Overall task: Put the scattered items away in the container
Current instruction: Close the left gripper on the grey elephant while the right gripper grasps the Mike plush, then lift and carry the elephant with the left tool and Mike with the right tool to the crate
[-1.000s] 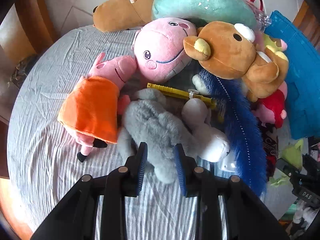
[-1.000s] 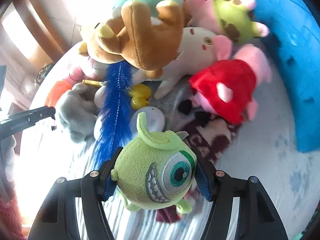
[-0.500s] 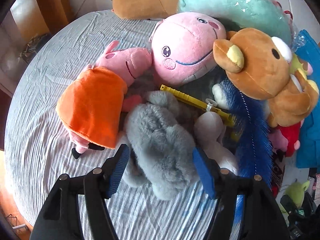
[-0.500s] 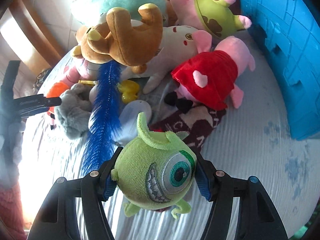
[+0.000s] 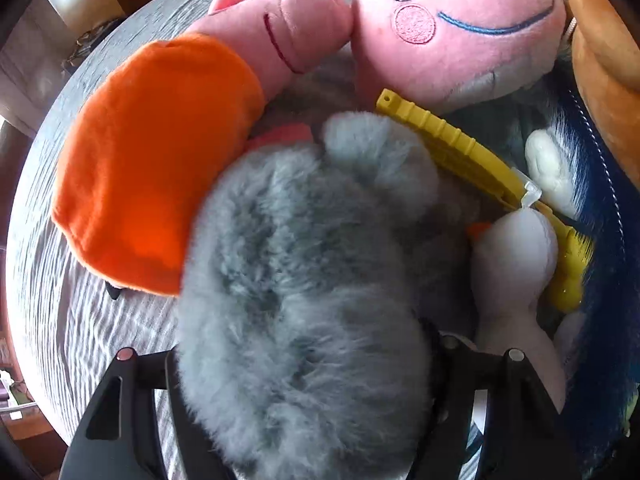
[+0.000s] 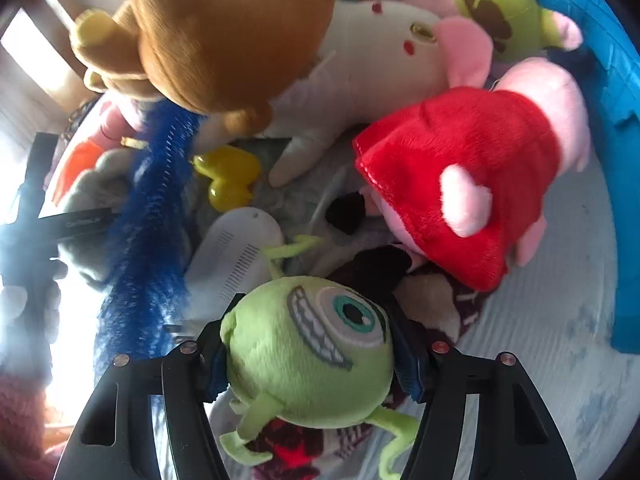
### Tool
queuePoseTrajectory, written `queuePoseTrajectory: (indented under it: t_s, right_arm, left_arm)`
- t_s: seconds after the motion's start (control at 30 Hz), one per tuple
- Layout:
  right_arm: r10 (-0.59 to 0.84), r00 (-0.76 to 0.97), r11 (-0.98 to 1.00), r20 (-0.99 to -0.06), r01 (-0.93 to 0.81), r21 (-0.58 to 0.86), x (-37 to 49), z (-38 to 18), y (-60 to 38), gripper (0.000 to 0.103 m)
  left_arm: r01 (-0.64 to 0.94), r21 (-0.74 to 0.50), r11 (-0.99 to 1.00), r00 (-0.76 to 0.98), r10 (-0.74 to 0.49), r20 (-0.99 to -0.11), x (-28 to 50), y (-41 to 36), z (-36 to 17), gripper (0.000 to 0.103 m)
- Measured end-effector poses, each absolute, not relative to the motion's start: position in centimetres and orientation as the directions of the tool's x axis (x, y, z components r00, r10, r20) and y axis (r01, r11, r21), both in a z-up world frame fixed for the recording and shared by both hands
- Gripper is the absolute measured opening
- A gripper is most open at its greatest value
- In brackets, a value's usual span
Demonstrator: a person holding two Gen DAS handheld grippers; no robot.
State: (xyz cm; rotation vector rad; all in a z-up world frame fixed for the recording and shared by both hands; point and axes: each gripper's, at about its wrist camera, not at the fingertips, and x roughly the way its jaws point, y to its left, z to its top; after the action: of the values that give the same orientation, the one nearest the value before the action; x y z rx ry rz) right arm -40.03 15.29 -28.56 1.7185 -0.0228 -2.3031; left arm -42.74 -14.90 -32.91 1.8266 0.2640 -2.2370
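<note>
Grey striped bedsheet heaped with toys: left tongs spread astride grey plush for pickup, right tongs pinching green one-eyed plush, lower centre, bound for blue container.

The grey plush is pale and furry. The pig is pink in an orange dress. The comb is yellow. The monster is lime green with a teal eye. Another pig's dress is red. The bin is blue. The bedsheet is grey-striped.
</note>
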Motion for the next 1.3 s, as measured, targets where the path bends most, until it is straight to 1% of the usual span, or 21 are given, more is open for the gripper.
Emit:
queuePoseTrajectory:
  t_s: [0.07,0.13,0.2,0.23,0.27,0.37,0.53,0.87,1.07,1.3]
  right_arm:
    - [-0.220,-0.261,-0.964,-0.940,0.203,0.170,-40.2,-29.1,15.3,0.065]
    - [-0.222,-0.268,-0.965,-0.938,0.196,0.173,-40.3,-29.3,15.3,0.067]
    - [-0.210,-0.272,-0.967,-0.939,0.201,0.157,-40.2,-29.5,15.1,0.068]
    - [-0.200,-0.276,-0.968,-0.940,0.206,0.145,-40.1,-29.6,15.0,0.068]
    - [-0.188,-0.284,-0.969,-0.940,0.208,0.131,-39.8,-29.6,14.8,0.067]
    - [-0.168,-0.293,-0.972,-0.941,0.211,0.108,-39.2,-29.1,14.7,0.064]
    - [-0.167,-0.349,-0.975,-0.922,0.198,0.101,-37.6,-26.7,15.3,0.064]
    - [-0.220,-0.434,-0.969,-0.874,0.198,0.145,-32.0,-22.7,16.2,0.064]
    - [-0.202,-0.485,-0.978,-0.851,0.142,0.151,-28.9,-20.2,16.9,0.064]
    - [-0.094,-0.533,-0.995,-0.841,0.034,0.089,-23.4,-17.7,16.6,0.064]
  left_arm:
    - [0.287,0.004,-0.958,-0.192,-0.061,-0.980,-42.7,-15.1,-32.9,0.066]
    - [0.269,-0.002,-0.963,-0.191,-0.052,-0.980,-42.6,-15.1,-32.9,0.066]
    - [0.263,0.003,-0.965,-0.196,-0.057,-0.979,-42.3,-15.3,-32.6,0.053]
    - [0.260,0.011,-0.966,-0.195,-0.064,-0.979,-42.1,-15.4,-32.3,0.039]
    - [0.253,0.006,-0.967,-0.199,-0.058,-0.978,-41.8,-15.5,-31.9,0.037]
    - [0.229,0.009,-0.973,-0.240,-0.065,-0.968,-40.7,-15.4,-30.0,0.036]
    - [0.170,-0.003,-0.985,-0.321,-0.053,-0.946,-38.2,-14.6,-25.6,0.036]
    - [0.078,0.005,-0.997,-0.414,-0.037,-0.910,-32.2,-11.7,-20.5,0.036]
    - [-0.073,-0.017,-0.997,-0.460,0.048,-0.887,-28.5,-9.5,-17.5,0.036]
    - [-0.223,-0.051,-0.973,-0.457,0.150,-0.877,-24.7,-7.9,-17.0,0.036]
